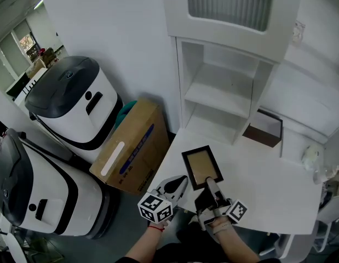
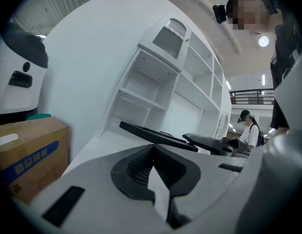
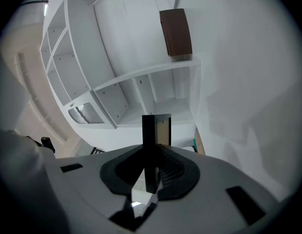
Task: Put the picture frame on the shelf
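One small frame (image 1: 202, 166), rectangular with a narrow black border around a flat tan middle, is pinched at its near short edge by the right gripper (image 1: 211, 184), whose fingers (image 3: 174, 168) press on the border from both sides. It juts away from the person, roughly level with its far end tipped a little up. In the left gripper view it looks held just clear of the white tabletop (image 1: 257, 185), near the front edge and well short of the shelf (image 1: 218, 89) at the back. The left gripper (image 1: 179, 186) hovers just beside the frame on the left, its fingers (image 2: 136, 165) pressed together with nothing between them. Judging by its thin, slab-like profile, the frame is probably light and stiff, so one grip at the border should carry it without sagging. The smooth border may be slippery, and held at one end the frame could pivot in the grip if moved fast. Whether glass covers the tan middle cannot be told. If it does, the face is fragile, so the border is the safer place to hold, never the middle. A grip at the near end also leaves the far end free to slide into one of the shelf's open white compartments.
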Motion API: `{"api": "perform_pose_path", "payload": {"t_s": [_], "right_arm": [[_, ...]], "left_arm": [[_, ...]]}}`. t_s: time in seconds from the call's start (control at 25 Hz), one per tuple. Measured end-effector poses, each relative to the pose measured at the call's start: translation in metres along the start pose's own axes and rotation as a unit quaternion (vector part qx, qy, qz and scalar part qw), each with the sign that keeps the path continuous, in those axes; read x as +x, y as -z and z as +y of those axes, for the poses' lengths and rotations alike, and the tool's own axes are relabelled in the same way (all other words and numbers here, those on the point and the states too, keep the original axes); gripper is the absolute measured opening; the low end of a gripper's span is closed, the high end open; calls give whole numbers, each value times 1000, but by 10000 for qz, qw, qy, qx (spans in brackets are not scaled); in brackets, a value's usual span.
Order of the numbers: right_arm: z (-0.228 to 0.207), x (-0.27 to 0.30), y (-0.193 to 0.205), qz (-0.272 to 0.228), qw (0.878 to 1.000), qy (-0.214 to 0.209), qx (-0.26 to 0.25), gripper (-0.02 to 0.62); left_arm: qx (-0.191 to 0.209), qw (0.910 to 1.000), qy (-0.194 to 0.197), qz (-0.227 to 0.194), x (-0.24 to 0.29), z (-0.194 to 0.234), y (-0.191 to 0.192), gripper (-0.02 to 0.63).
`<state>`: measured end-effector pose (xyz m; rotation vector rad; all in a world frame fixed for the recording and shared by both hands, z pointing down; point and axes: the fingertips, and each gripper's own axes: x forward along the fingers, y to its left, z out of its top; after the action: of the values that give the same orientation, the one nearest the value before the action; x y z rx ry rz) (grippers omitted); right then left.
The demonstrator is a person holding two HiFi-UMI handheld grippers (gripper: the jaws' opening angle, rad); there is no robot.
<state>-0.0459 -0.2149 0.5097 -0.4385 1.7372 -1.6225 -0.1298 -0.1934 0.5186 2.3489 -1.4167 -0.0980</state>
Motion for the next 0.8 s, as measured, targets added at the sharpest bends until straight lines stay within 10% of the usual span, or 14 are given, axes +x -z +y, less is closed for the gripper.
{"api": "perform_pose_path", "payload": {"t_s": [0.8], "right_arm": [[-43, 55, -68, -1049, 9932, 339, -383, 69]], "left_arm": [[-25, 9917, 1128, 621, 89, 41, -1, 6]]}}
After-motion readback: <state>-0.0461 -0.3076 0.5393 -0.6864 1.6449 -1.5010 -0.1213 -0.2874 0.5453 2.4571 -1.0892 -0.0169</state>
